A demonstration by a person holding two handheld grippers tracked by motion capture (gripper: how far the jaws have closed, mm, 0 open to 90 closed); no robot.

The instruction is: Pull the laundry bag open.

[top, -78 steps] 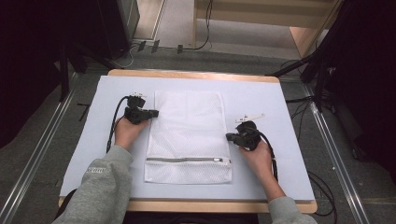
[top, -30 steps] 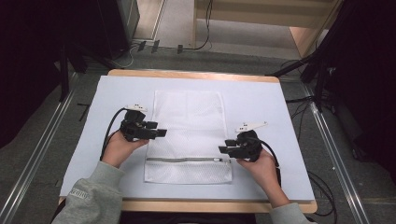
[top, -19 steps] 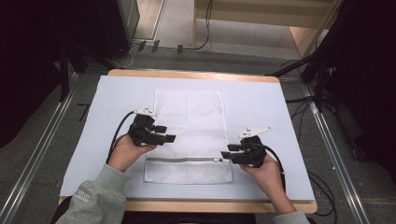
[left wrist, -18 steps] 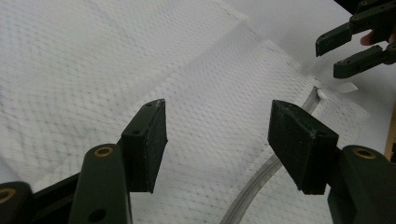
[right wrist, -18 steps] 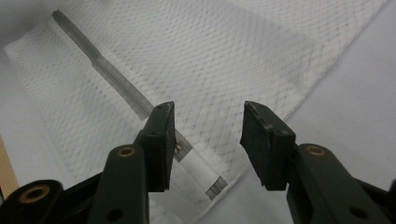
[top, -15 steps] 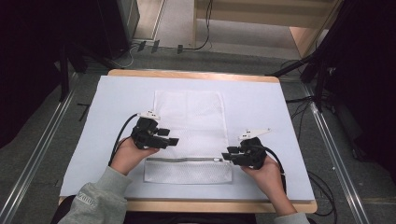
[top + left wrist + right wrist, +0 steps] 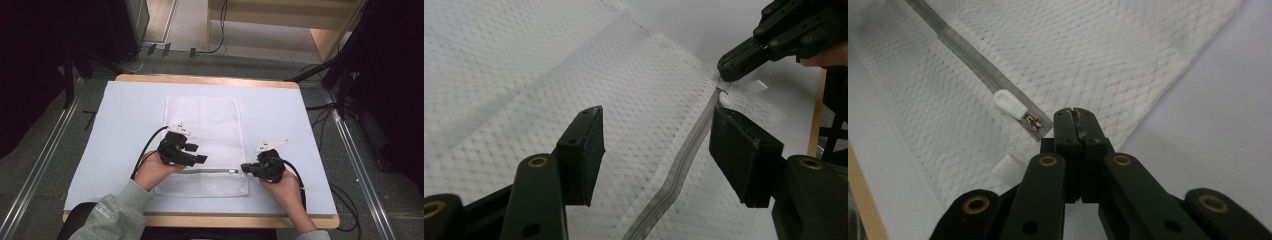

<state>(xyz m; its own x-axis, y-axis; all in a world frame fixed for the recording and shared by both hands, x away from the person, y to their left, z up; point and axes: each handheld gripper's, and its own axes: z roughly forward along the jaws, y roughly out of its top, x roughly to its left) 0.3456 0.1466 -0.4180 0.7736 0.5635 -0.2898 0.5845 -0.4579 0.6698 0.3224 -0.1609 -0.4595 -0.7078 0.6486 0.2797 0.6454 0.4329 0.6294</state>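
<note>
With the mesh bag (image 7: 202, 145) flat on the tabletop (image 7: 115, 115), your right hand-held gripper (image 7: 1077, 116) looks clenched on the bag's edge by the zip pull (image 7: 1009, 104), so drop the spread-open left hand-held gripper (image 7: 654, 145) onto the zipper (image 7: 676, 172) w/ fabric kept taut.

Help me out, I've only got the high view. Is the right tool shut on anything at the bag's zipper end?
Observer: Its jaws are closed. In the right gripper view the right tool tips sit at the mesh bag's edge, just past the zipper's end; what they pinch is hidden.
Operator: Where's the slider?
Observer: The zipper pull, a white tab, lies on the zipper beside the tips, not between them.
Operator: Left tool?
Observer: The left tool is open, jaws either side of the zipper line, mesh below.
</note>
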